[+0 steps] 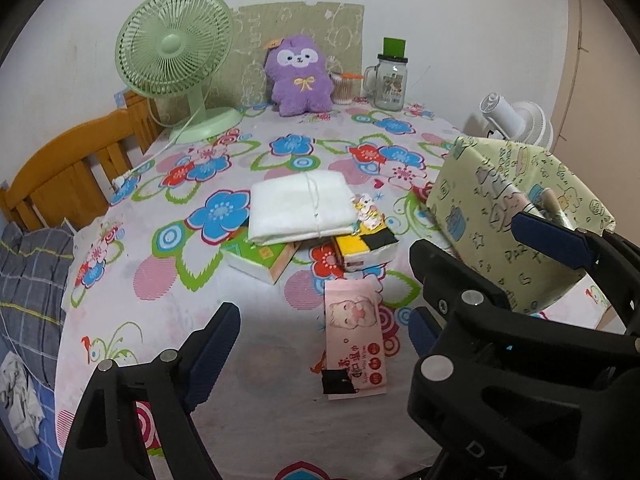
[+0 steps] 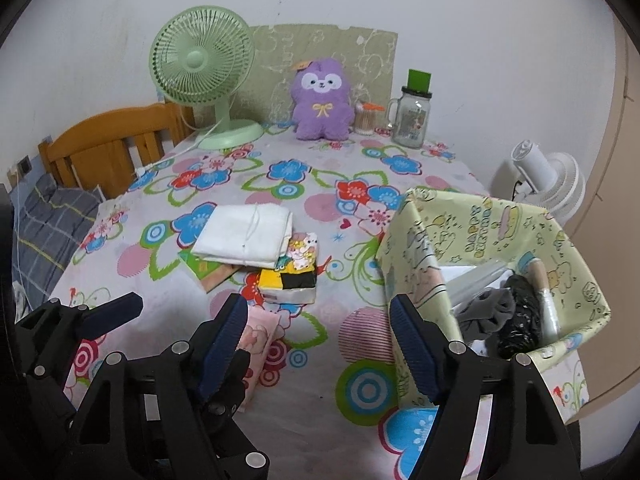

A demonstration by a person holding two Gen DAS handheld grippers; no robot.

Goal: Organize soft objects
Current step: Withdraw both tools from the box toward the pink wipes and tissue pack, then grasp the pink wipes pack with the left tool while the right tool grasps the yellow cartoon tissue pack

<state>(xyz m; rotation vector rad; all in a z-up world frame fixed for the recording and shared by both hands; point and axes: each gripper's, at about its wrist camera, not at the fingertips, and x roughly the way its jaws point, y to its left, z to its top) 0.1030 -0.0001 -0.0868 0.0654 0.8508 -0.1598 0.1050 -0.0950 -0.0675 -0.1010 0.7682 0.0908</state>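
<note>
A purple plush toy [image 1: 300, 76] sits upright at the back of the flowered table [image 1: 168, 312]. Mid-table lies a folded white cloth [image 1: 300, 204] on a green book [image 1: 260, 260], beside a yellow-and-black tissue pack [image 1: 364, 240]. A pink wipes pack [image 1: 354, 336] lies nearer, just right of the midline of my open left gripper [image 1: 318, 340]. My right gripper [image 2: 318, 344] is open and empty over the cloth, next to a cartoon-papered box [image 2: 480, 232] holding a grey cloth [image 2: 488, 312] and a black bag [image 2: 520, 320]. The right gripper's fingers [image 1: 556, 240] show in front of that box.
A green fan [image 1: 176, 52], a cotton-swab pot [image 1: 342, 88] and a glass jar mug [image 1: 390, 80] line the back wall. A white fan [image 1: 516, 116] stands behind the box. A wooden headboard [image 1: 60, 176] and plaid bedding [image 1: 28, 292] are at the left.
</note>
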